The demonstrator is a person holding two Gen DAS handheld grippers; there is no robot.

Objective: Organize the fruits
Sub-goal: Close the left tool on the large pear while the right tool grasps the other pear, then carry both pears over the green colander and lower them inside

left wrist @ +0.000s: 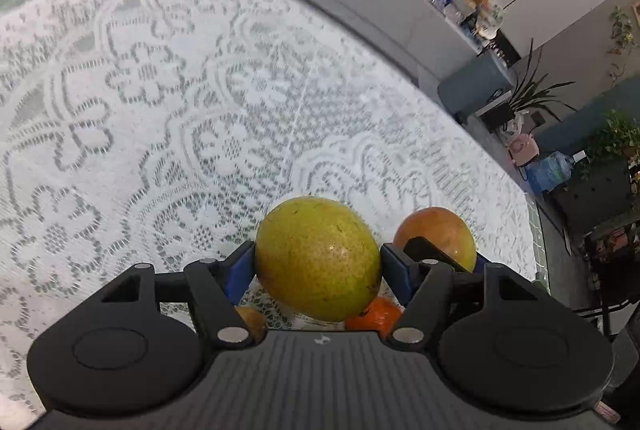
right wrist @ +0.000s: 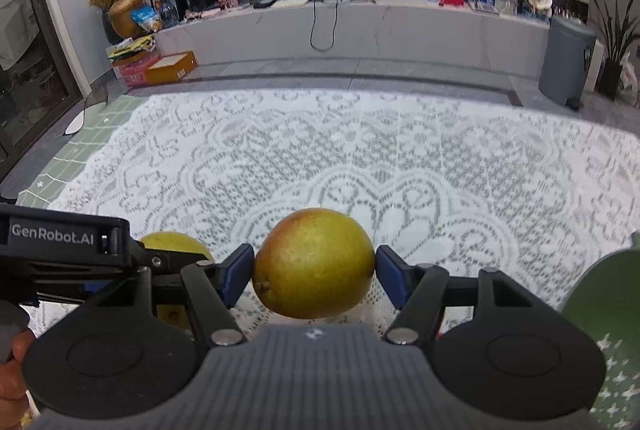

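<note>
The left gripper (left wrist: 318, 262) clasps a yellow-green mango (left wrist: 318, 258) between its blue pads, an orange (left wrist: 374, 314) just below at five o'clock. The right gripper (right wrist: 315, 264) clamps a red-blushed mango (right wrist: 314, 262) (stem end at seven o'clock). Beyond both spreads the lace-covered surface (right wrist: 360, 150).

- "GenRobot.AI" — white lettering on the black body of the left hand-held gripper (right wrist: 64, 242), seen in the right wrist view.
- Packaging on the far shelf — print too small to read.
</note>
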